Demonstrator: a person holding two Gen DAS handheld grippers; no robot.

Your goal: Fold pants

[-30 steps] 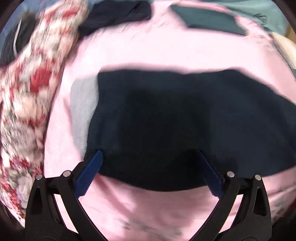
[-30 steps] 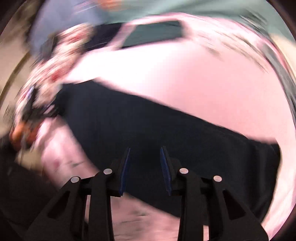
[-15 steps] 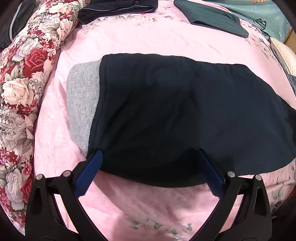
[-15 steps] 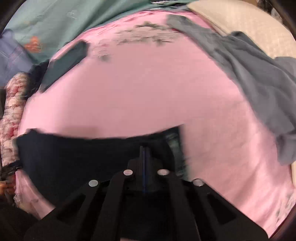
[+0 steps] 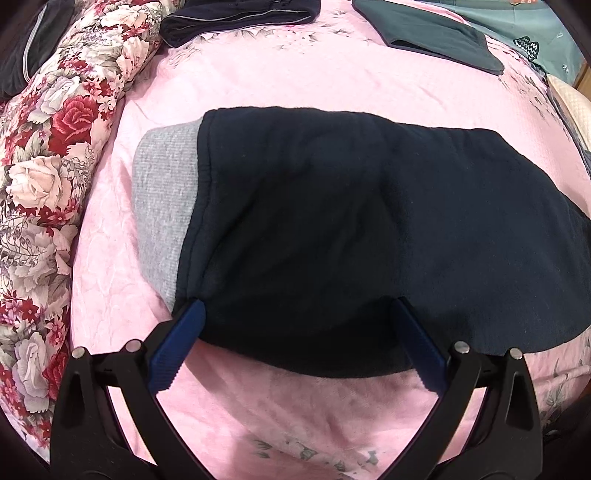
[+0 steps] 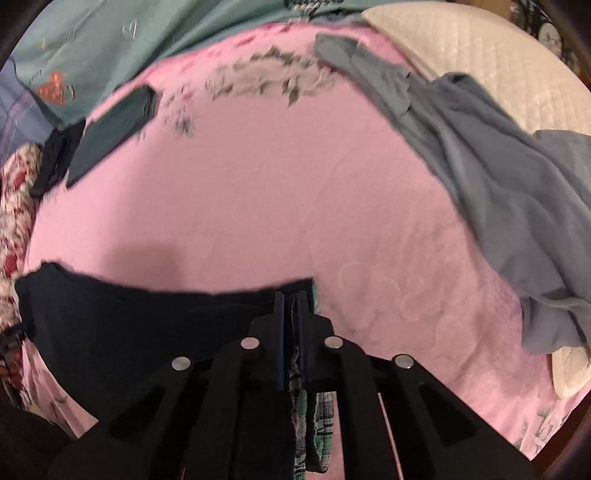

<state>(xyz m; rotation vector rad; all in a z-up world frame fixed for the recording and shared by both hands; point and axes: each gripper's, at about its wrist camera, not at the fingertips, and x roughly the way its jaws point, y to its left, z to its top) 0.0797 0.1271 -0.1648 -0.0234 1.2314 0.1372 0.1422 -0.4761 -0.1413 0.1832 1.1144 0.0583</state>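
Since a second ago your right hand-held gripper (image 6: 291, 306) went from half open over the middle of the pants (image 5: 369, 229) to pinched tight on cloth at their end: dark fabric and a plaid lining hang between the blades. Its view swung from the pants body to the open bed beyond. Your left hand-held gripper (image 5: 299, 325) is unchanged: jaws wide, holding nothing, tips at the near edge of the pants beside the grey waistband (image 5: 166, 199).

The pants lie flat across the middle of the pink bedsheet (image 5: 258, 77), waistband toward the floral quilt (image 5: 55, 155).

Edges and room:
- Near edge of the pants runs between your left blades; bare sheet just below it.
- Far edge of the pants is straight, with a wide clear strip of sheet beyond, up to two folded dark garments (image 5: 243, 14) at the back.
- Quilt is near the waistband, not touching it.
- In the right view, a crumpled grey-blue garment (image 6: 498, 177) drapes along the right side, well apart from your grip, with a cream pillow (image 6: 480, 55) behind it.
- Open pink sheet fills the middle ahead of your right gripper.
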